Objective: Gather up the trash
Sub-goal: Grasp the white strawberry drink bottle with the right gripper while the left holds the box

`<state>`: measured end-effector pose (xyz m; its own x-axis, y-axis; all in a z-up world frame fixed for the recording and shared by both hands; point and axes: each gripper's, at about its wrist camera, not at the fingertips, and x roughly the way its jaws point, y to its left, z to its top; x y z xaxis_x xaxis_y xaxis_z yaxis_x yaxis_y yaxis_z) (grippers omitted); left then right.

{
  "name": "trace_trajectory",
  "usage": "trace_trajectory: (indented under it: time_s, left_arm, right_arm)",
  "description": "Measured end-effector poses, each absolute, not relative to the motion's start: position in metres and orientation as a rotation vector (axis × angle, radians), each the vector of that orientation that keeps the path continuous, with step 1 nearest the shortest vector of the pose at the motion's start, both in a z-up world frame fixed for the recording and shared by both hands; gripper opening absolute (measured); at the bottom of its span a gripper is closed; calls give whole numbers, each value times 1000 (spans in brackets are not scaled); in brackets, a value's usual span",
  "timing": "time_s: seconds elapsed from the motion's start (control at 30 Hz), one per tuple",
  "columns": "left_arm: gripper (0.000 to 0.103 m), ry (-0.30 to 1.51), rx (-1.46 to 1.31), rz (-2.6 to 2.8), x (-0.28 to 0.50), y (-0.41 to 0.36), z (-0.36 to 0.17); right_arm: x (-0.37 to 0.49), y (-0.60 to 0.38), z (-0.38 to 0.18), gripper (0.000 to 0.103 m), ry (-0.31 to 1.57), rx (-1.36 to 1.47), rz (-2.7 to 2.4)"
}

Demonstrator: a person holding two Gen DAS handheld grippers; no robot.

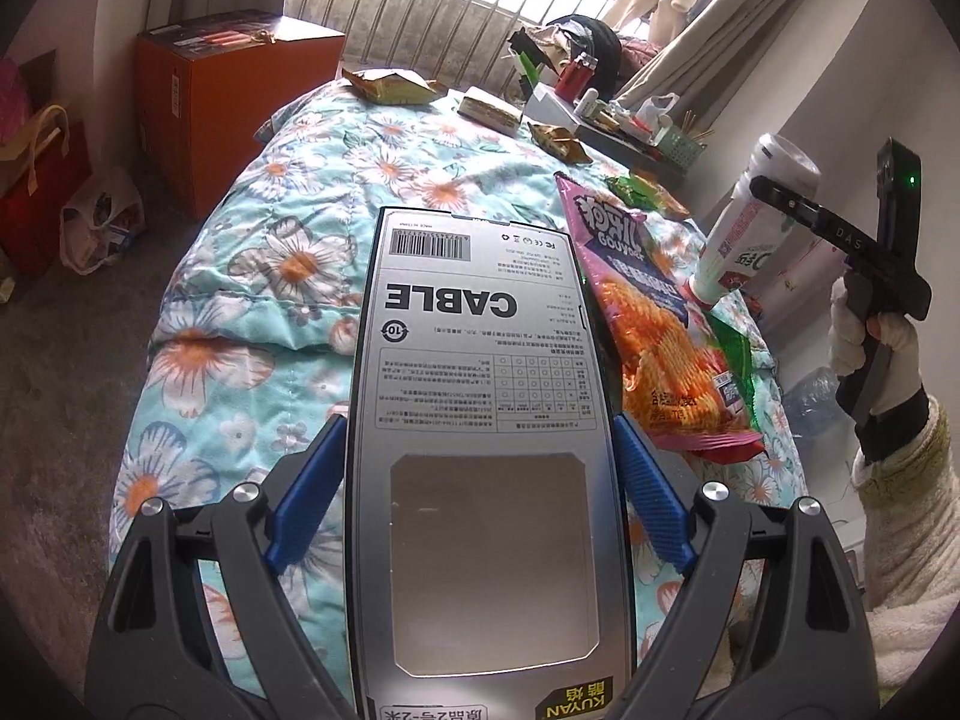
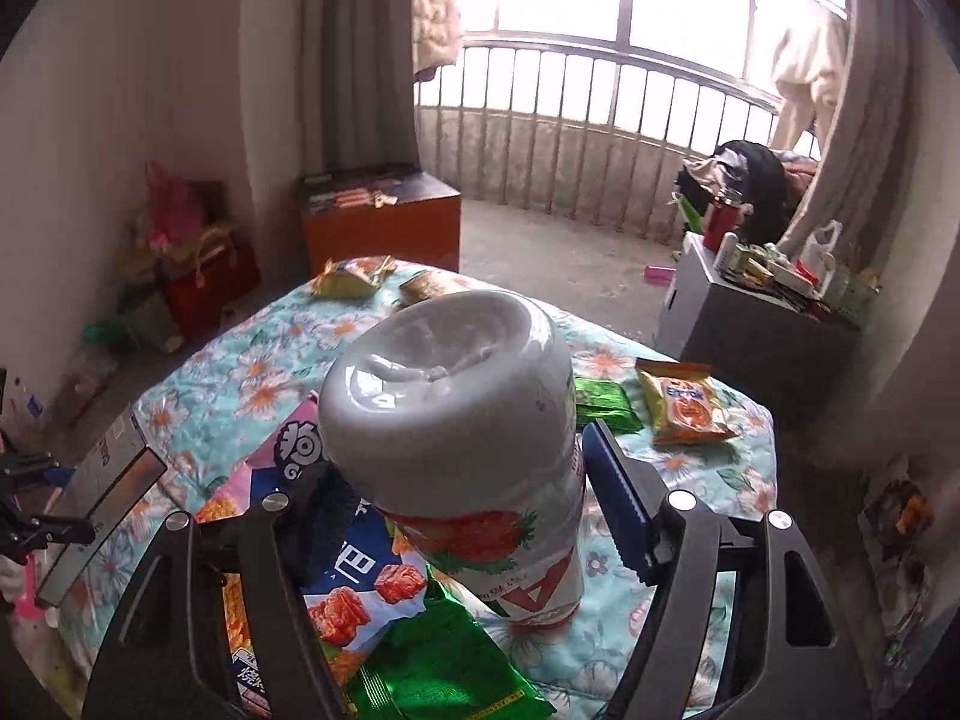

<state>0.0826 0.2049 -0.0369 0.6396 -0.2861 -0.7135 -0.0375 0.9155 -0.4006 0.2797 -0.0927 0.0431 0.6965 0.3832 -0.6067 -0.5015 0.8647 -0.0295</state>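
Note:
My left gripper (image 1: pixel 480 420) is shut on a grey cable box (image 1: pixel 486 396), its blue pads against the box's two long sides, above the floral quilt (image 1: pixel 312 228). My right gripper (image 2: pixel 474 492) is shut on a white strawberry-drink bottle (image 2: pixel 456 420), held upside down over the quilt; the bottle (image 1: pixel 750 222) and gripper also show at the right of the left wrist view. A pink and orange snack bag (image 1: pixel 648 324) lies on the quilt beside the box, with a green wrapper (image 2: pixel 432 660) under the bottle. More wrappers lie further off: an orange one (image 2: pixel 684 402) and a gold one (image 1: pixel 390 84).
An orange cabinet (image 1: pixel 228 102) stands left of the bed. A cluttered grey side table (image 2: pixel 744 324) stands right of it. Gift bags (image 1: pixel 42 180) sit on the floor by the left wall. A railed window (image 2: pixel 600 120) is behind. A plastic water bottle (image 1: pixel 810 396) lies at right.

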Motion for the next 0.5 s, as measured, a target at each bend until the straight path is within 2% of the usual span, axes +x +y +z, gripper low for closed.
trace_trajectory:
  time_s: [0.17, 0.5]
  left_arm:
    - [83, 796, -369, -167, 76, 194, -4]
    - [83, 710, -290, -356, 92, 121, 55]
  right_arm:
    - [260, -158, 63, 69, 544, 7, 414]
    - [183, -249, 102, 69, 424, 146, 307]
